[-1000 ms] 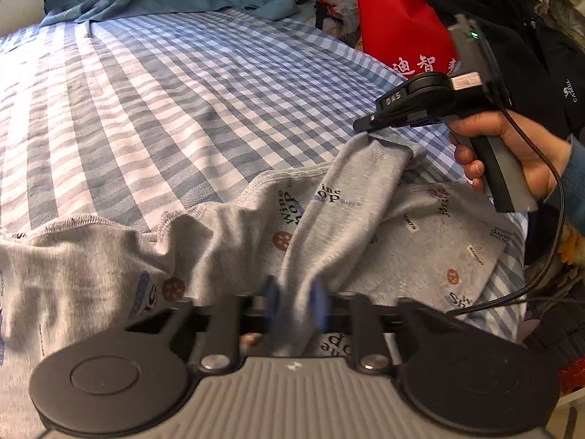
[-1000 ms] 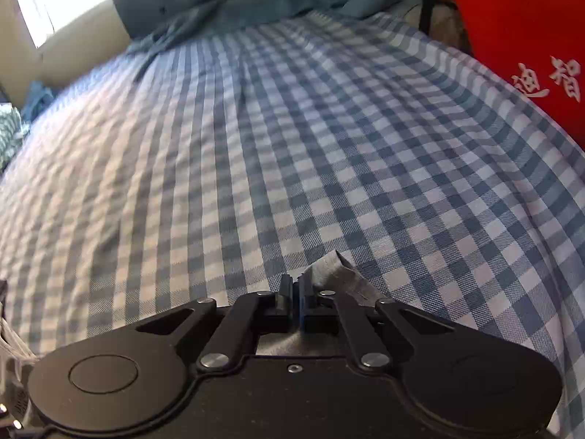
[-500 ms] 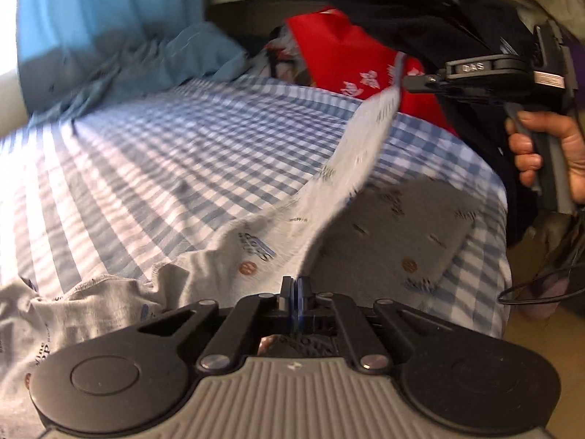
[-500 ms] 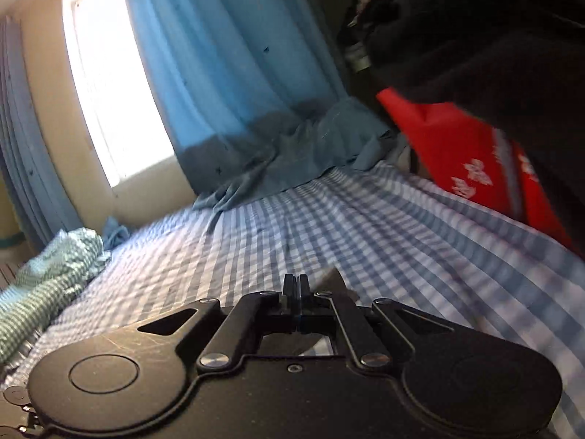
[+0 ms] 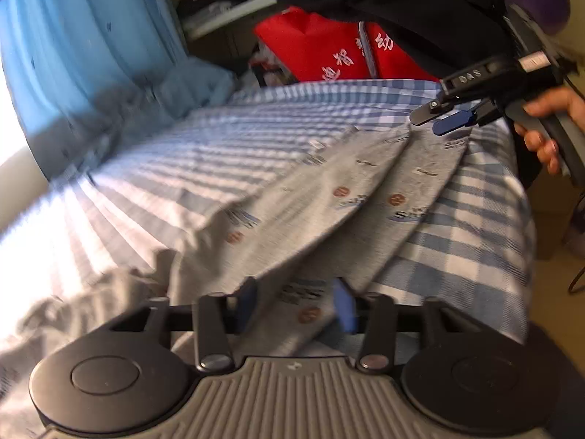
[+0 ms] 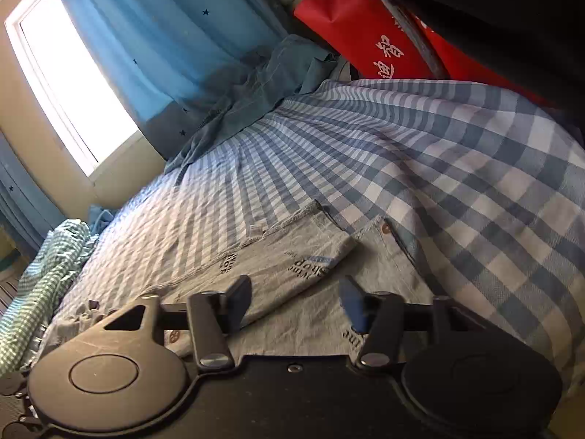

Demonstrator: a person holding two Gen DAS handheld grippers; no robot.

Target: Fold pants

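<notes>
Having been released by both the left hand-held gripper (image 5: 296, 301) and right hand-held gripper (image 6: 296, 301), now wide open and empty, the pants (image 5: 329, 197) are laid leg over leg on the bed (image 5: 475, 226), one fold judged done.

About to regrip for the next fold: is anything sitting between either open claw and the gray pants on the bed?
Nothing visible. The left claw is open directly over the gray pants, and the right claw is open just above the leg ends. Only the checkered bedsheet surrounds them.

One pair of grey pants (image 5: 329, 197), two claws, one red bag (image 5: 314, 47), one blue curtain (image 6: 164, 44).
</notes>
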